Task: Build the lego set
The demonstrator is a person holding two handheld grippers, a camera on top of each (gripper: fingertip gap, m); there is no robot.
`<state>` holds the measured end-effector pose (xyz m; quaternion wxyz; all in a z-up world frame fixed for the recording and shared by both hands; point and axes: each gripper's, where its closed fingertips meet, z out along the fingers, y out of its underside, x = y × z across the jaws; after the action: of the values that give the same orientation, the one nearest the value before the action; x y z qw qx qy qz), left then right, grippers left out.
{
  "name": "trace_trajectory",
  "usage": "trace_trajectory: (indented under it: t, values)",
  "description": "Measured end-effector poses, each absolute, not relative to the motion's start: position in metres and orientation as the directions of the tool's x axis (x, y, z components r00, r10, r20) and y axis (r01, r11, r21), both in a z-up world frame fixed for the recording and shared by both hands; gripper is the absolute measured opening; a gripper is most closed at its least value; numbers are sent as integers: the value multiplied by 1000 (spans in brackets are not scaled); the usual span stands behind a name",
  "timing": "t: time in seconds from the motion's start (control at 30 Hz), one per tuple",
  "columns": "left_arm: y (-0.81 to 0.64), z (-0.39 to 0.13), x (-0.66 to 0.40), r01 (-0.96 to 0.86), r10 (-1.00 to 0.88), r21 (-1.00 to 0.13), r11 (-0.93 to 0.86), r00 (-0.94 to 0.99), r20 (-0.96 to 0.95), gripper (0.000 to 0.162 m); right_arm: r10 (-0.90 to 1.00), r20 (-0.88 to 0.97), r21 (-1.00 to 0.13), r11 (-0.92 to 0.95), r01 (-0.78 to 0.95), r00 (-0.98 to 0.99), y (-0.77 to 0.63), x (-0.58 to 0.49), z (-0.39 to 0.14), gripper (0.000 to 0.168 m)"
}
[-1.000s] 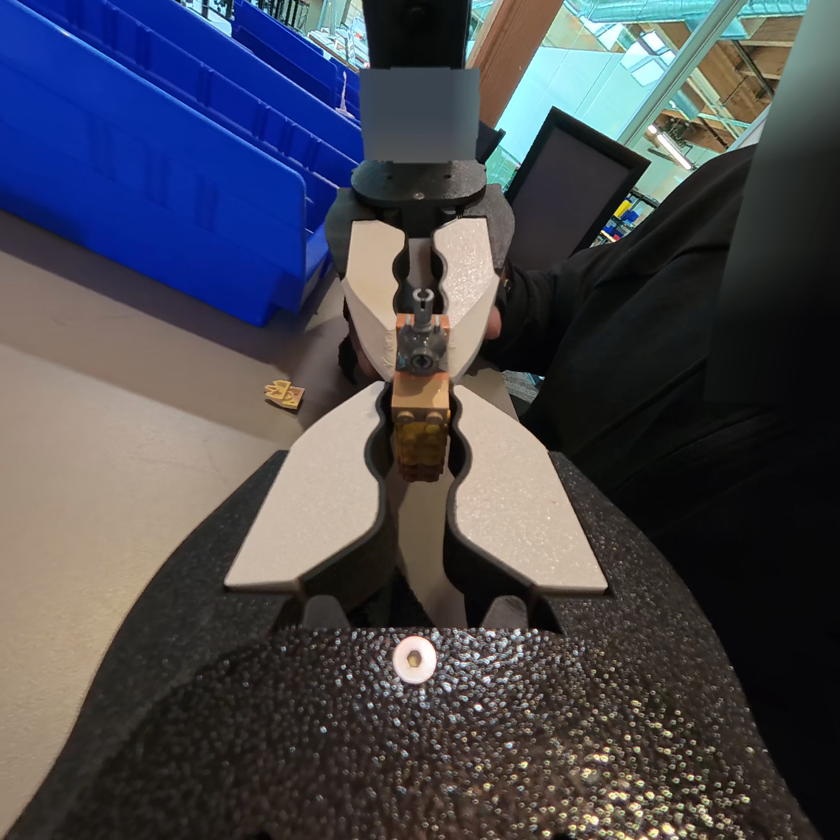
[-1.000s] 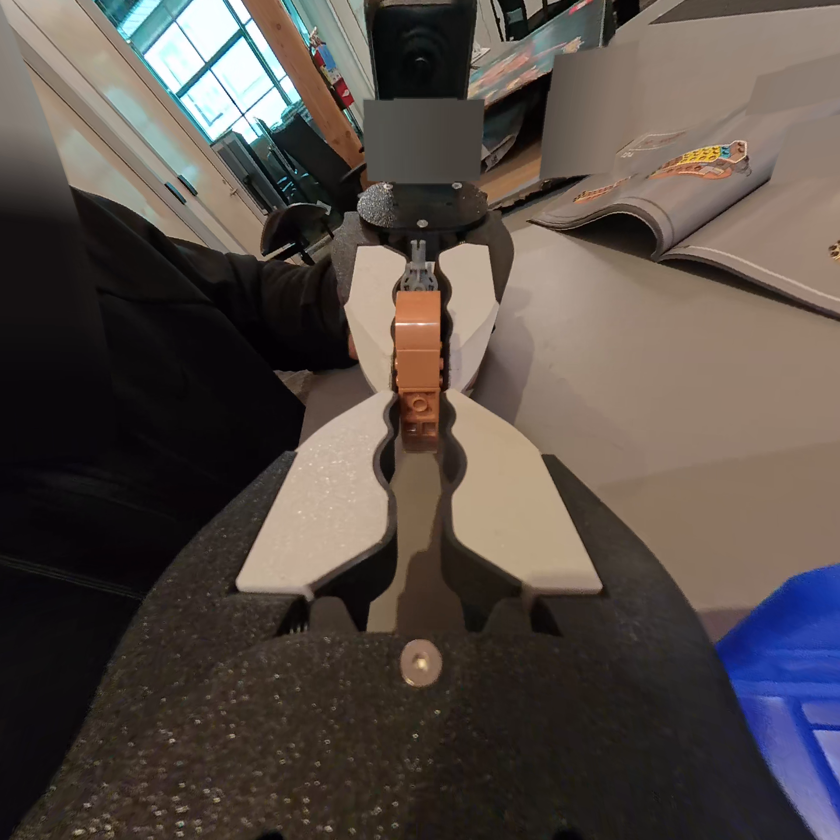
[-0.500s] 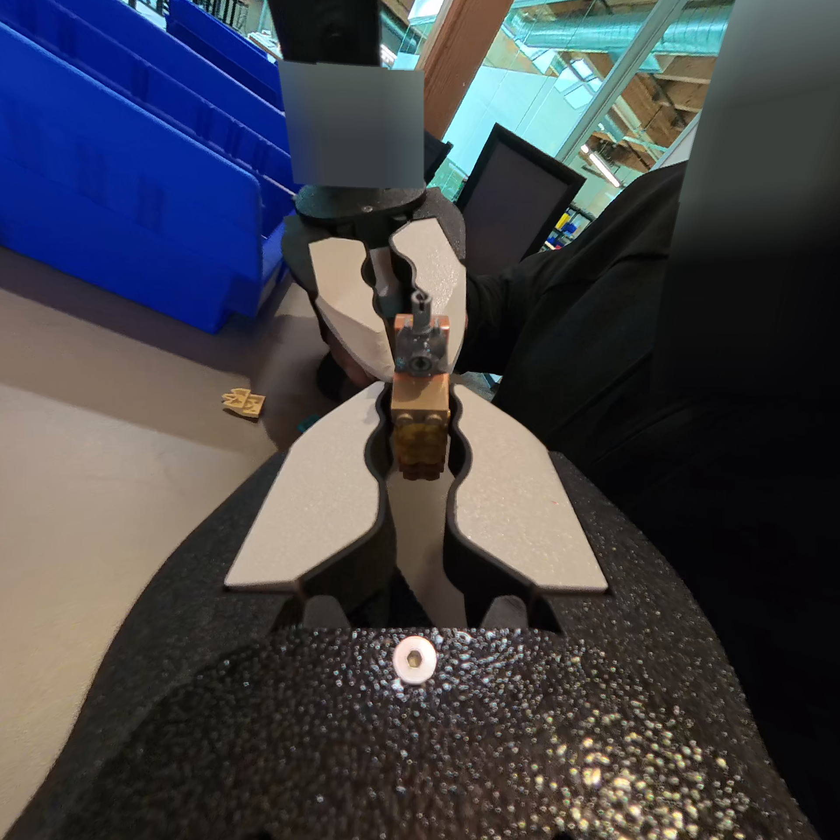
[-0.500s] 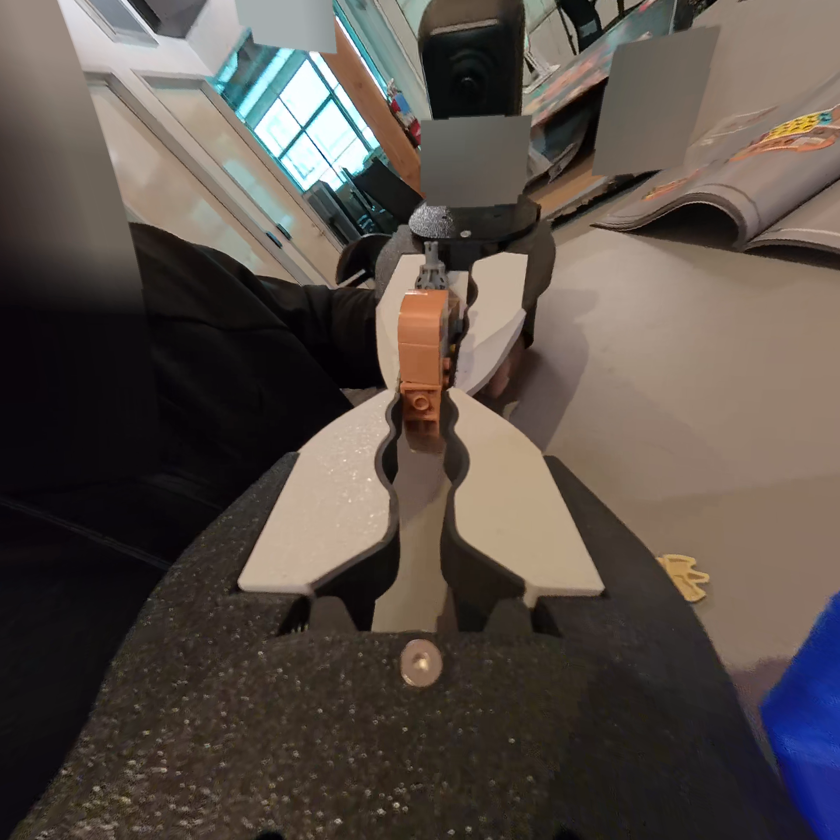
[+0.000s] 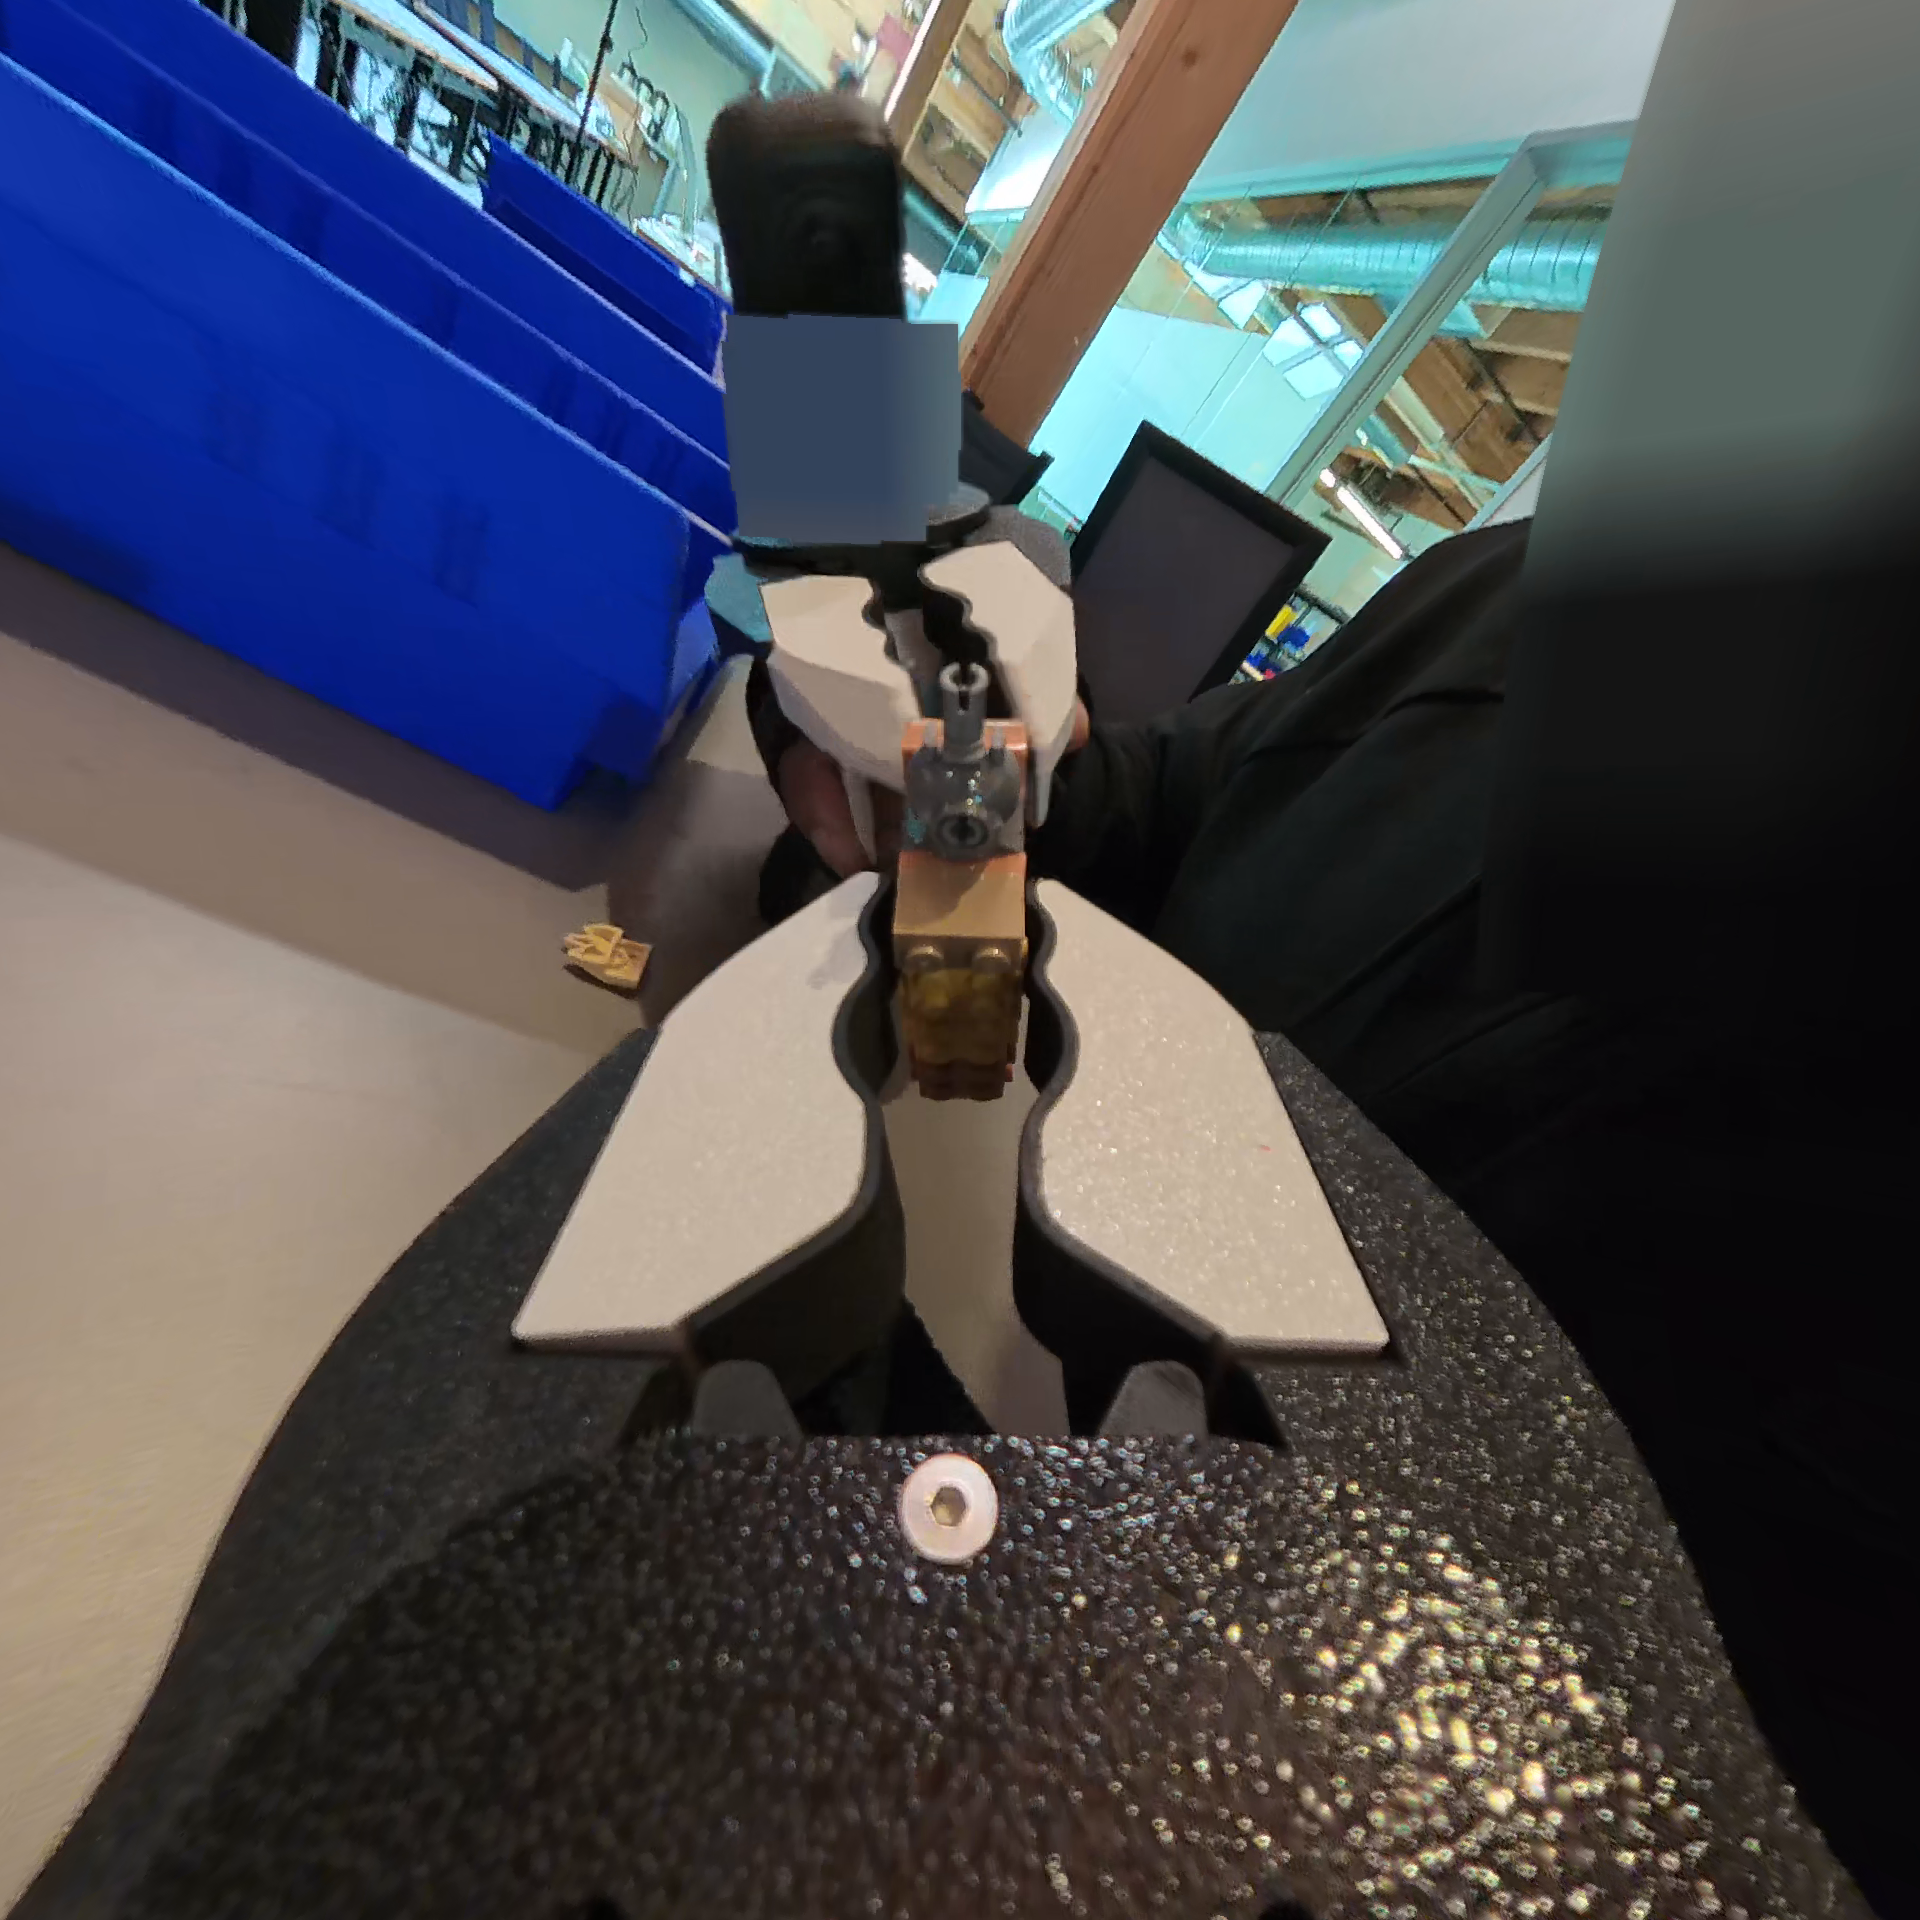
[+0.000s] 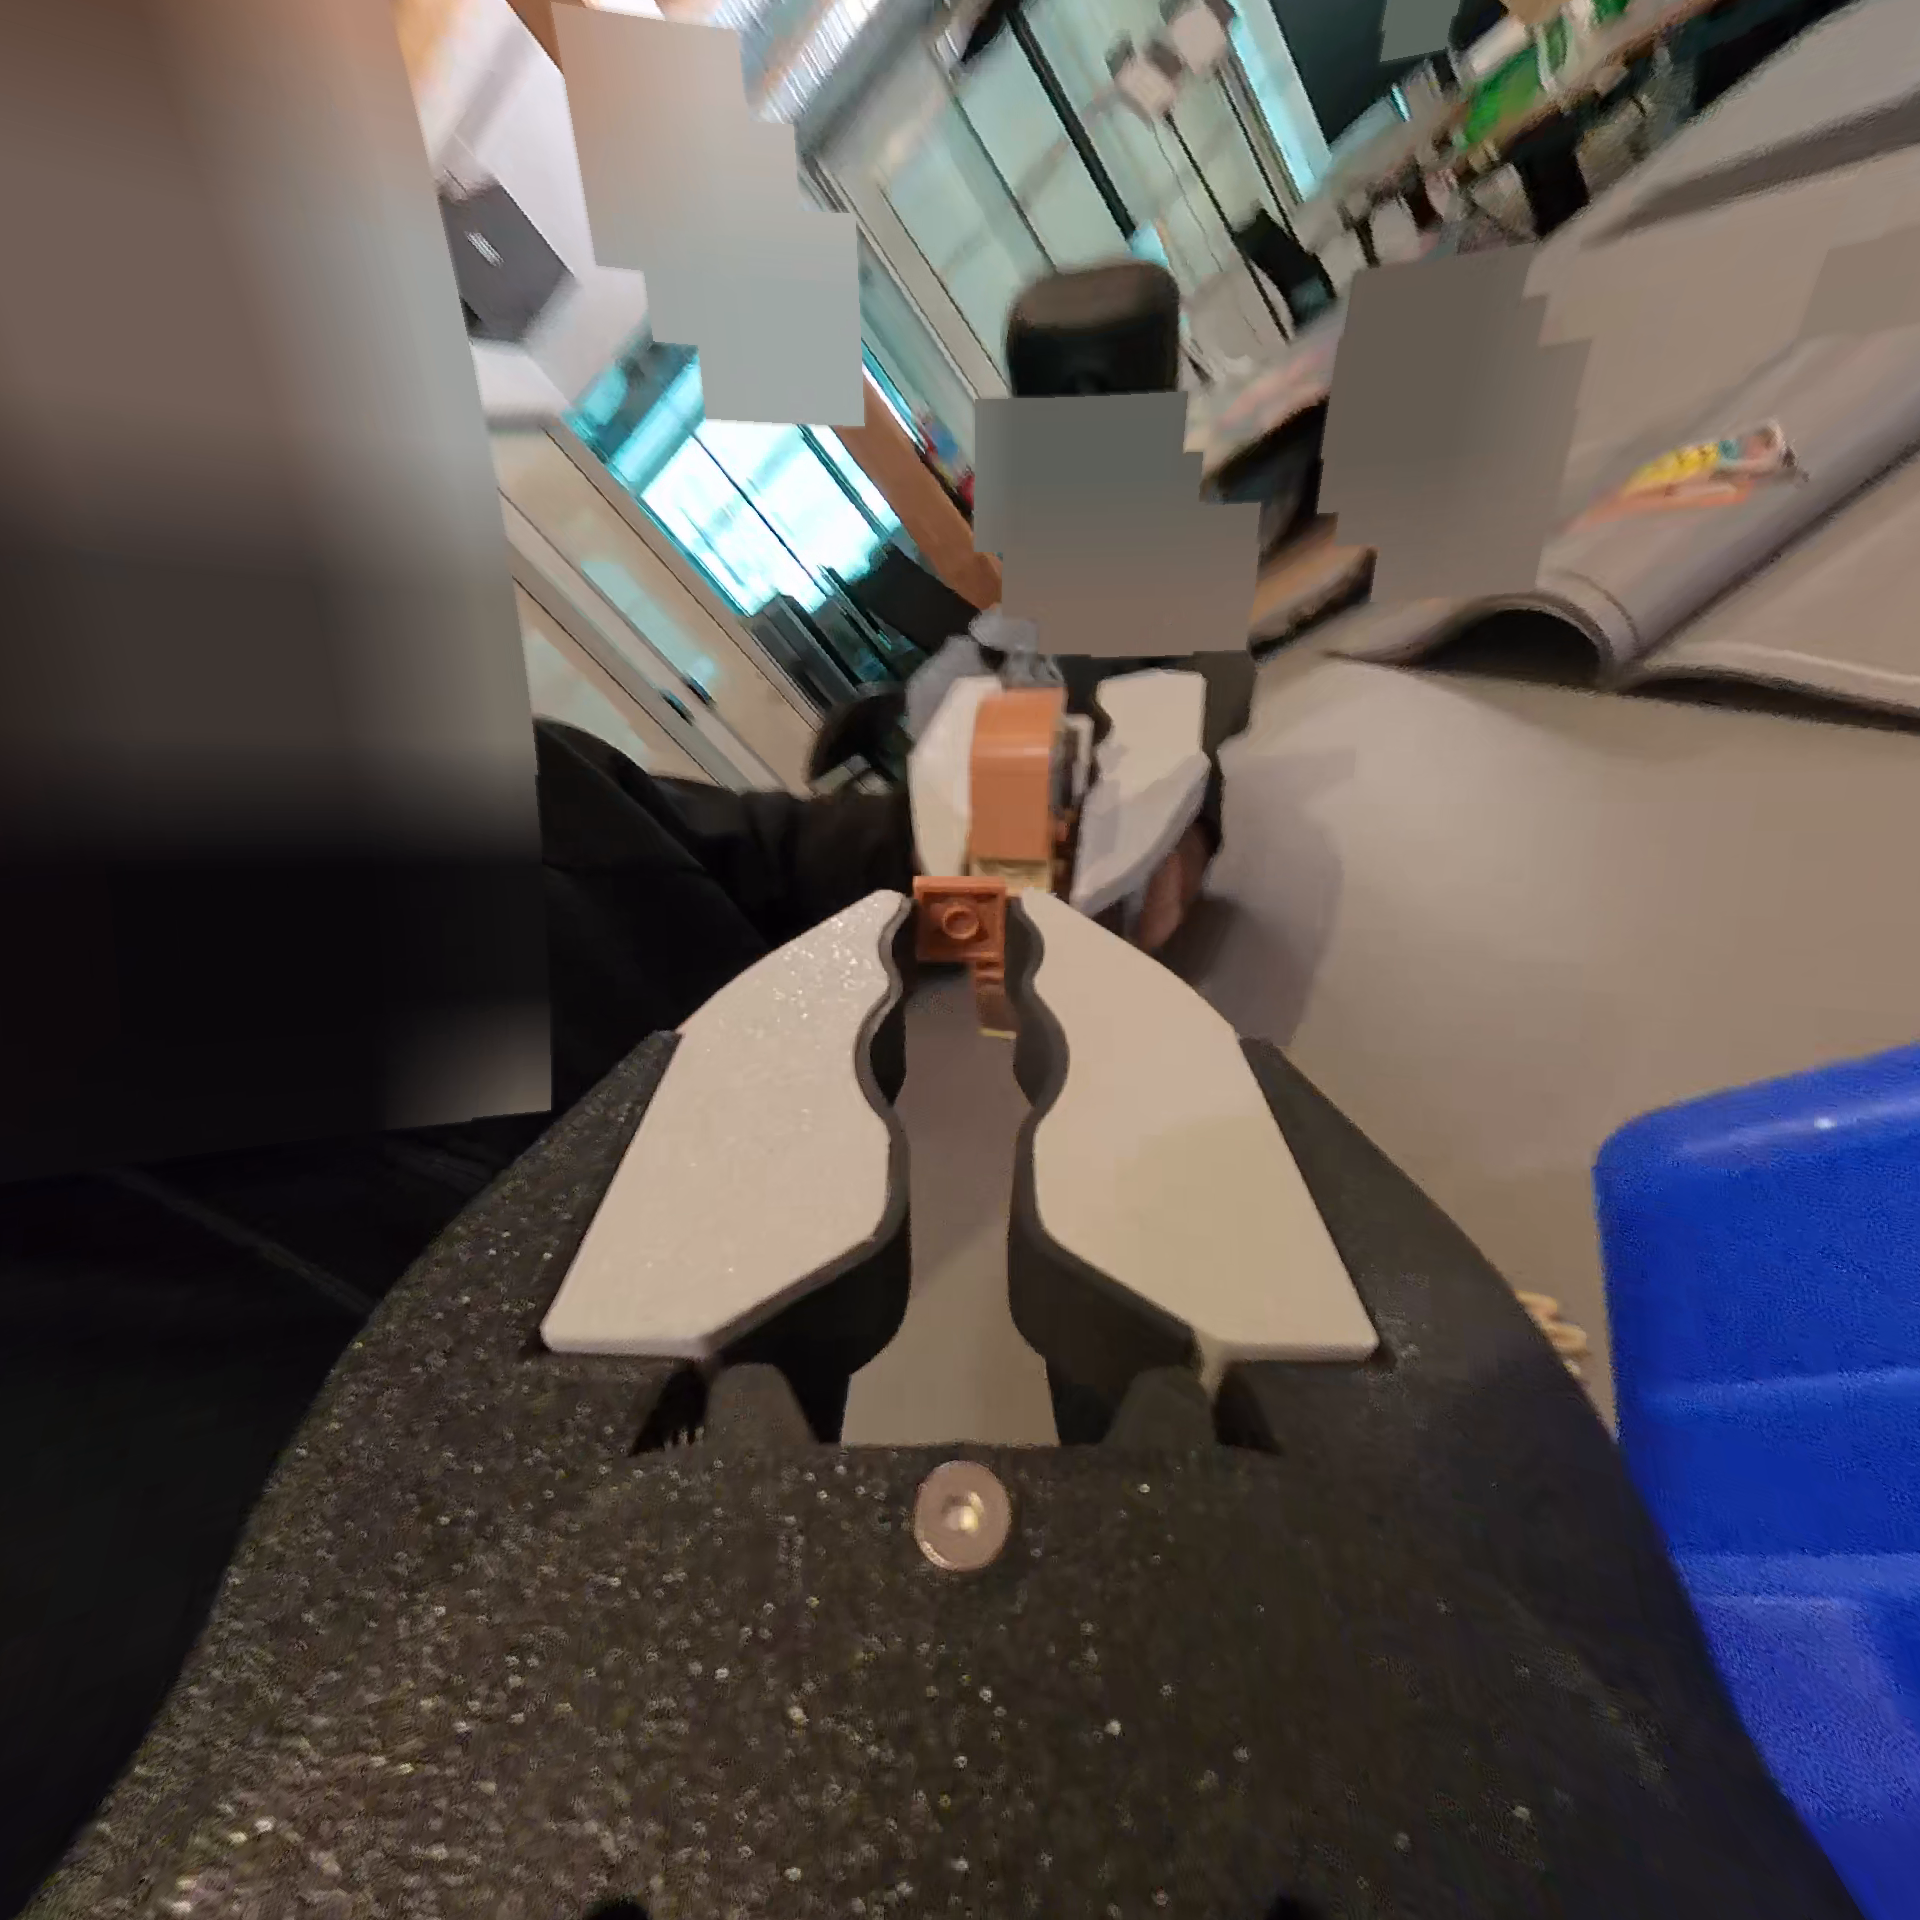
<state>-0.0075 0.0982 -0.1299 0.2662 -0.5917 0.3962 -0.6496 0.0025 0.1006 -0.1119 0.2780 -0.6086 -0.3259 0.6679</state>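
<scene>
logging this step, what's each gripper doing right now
Left gripper: shut on the lego assembly.
Right gripper: shut on a small brown lego piece.

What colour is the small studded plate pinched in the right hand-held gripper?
Reddish brown plate; clearest in the right wrist view.
</scene>
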Motion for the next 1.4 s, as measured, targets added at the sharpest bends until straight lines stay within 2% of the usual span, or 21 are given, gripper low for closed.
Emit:
trace_trajectory:
  t: [0.13, 0.23, 0.7, 1.4]
  values:
    - [103, -123, -12, -71, -804, -822, -566, -175, 569, 20, 719, -648, -718, -687, -113, -253, 103, 14, -85, 16]
    - [104, -121, -13, -59, -803, -821, -568, -177, 569, 20, 719, -641, -716, -686, -129, -269, 102, 15, -82, 16]
    - [106, -123, -14, -68, -819, -833, -549, -153, 553, 20, 783, -594, -786, -613, -75, -184, 99, 10, -91, 16]
    - [118, -123, -22, -31, -808, -815, -578, -115, 577, 20, 828, -559, -829, -559, 11, -38, 105, 1, -119, 16]
